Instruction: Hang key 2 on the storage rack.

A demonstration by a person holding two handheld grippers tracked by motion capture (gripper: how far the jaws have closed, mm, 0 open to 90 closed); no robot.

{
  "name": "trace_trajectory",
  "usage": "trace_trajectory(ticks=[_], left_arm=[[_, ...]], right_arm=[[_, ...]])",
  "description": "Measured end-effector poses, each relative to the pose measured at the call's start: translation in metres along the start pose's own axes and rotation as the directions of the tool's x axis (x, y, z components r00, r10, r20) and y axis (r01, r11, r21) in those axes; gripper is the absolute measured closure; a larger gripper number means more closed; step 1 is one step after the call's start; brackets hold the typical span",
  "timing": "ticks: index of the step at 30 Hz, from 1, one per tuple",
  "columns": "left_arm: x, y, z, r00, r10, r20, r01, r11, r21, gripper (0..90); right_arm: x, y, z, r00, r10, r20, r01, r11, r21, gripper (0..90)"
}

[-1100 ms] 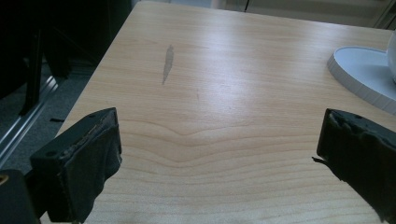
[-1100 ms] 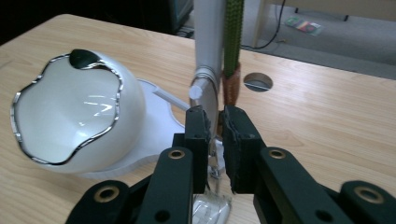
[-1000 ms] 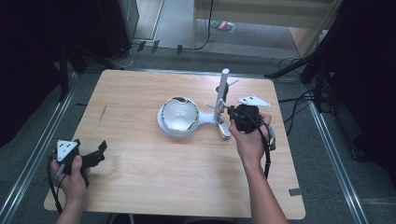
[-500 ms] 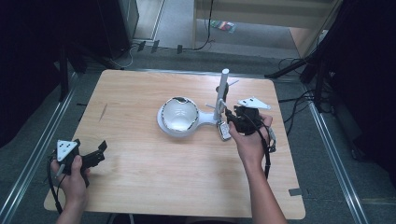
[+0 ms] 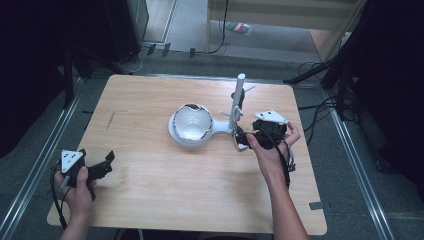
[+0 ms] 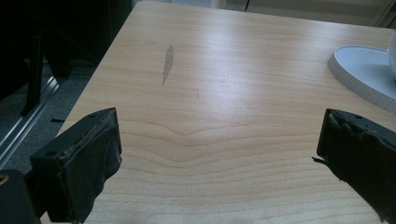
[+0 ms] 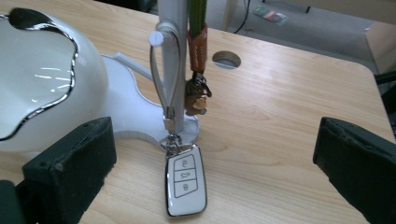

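The car key fob (image 7: 185, 185) lies flat on the table (image 5: 150, 200) just in front of the white stand (image 7: 173, 70), toward the table's right edge, its three buttons facing up. It is tethered by a small clasp and a grey loop strap (image 7: 164, 79) that runs up to a peg on the stand's post; a brown strap with a trinket (image 7: 197, 70) hangs from the same post beside it. The right gripper (image 7: 210, 163) hovers directly over the fob with its jaws spread wide, one on each side, touching nothing. The left gripper (image 5: 95, 169) rests at the table's near left corner, jaws likewise parted and empty. Judged from appearance, the fob is light and rigid with a glossy, chrome-edged shell that may slip under the pads; the sound hold would be across its two long sides at mid-body. The strap is limp and will trail, so the loop must come off the peg before the fob moves freely. The stand's white bowl (image 5: 192, 122) looks breakable.
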State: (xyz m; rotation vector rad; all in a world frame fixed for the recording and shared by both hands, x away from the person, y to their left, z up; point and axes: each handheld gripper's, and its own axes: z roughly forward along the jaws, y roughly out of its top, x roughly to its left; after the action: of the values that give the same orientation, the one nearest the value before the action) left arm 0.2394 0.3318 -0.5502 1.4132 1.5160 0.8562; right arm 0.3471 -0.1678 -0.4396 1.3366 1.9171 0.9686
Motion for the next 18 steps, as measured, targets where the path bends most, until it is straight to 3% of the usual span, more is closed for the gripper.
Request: trace_trajectory(ticks=[18], left_arm=[[0.0,0.0,0.0,1.0,0.004,-0.003,-0.004,1.0,0.002,0.1]], right_arm=[[-0.012,-0.022,-0.008,0.9999,0.014,0.002,-0.014,1.0,0.014,0.0]])
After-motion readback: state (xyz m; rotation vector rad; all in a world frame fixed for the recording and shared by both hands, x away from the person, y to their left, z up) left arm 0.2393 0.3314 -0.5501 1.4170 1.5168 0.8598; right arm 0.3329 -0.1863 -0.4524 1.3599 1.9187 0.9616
